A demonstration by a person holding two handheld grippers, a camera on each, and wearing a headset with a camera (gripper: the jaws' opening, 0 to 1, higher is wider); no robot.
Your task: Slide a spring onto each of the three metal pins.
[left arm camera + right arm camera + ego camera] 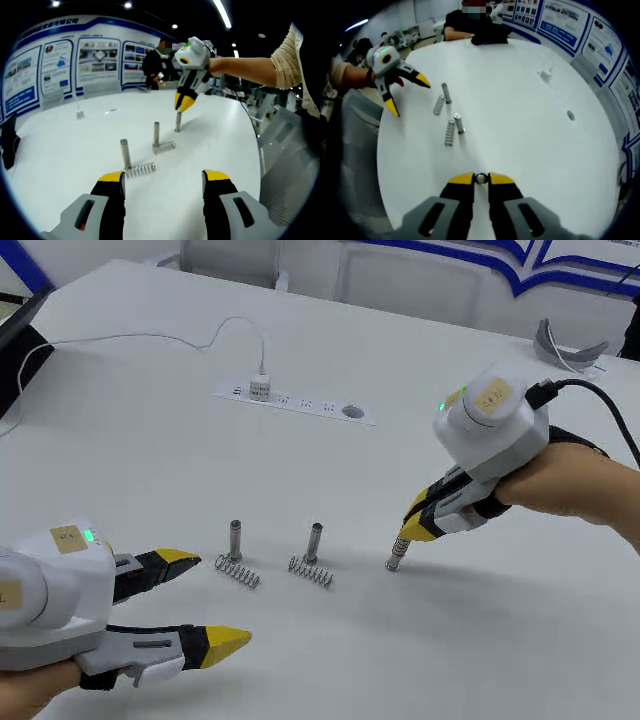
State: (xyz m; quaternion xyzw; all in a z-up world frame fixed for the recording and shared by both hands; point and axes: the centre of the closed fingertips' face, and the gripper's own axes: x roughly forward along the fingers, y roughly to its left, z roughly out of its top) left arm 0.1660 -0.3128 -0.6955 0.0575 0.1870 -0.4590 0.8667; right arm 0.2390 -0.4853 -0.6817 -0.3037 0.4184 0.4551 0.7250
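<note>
The white table (150, 440) carried everything. The left hand-held gripper (215, 598) hovered wide open and empty. The right hand-held gripper (415, 525) was closed on the sleeved spring (399, 550) around the right pin (393, 564). The middle pin (314, 541) and left pin (235, 539) stood bare, with the middle spring (311, 572) and left spring (238, 572) lying at their bases.

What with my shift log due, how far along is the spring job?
None looks finished. In hand: the right gripper is shut on the third spring, already over the right pin. Left to do: loose springs lie beside the left pin and middle pin; the left gripper is open.
</note>
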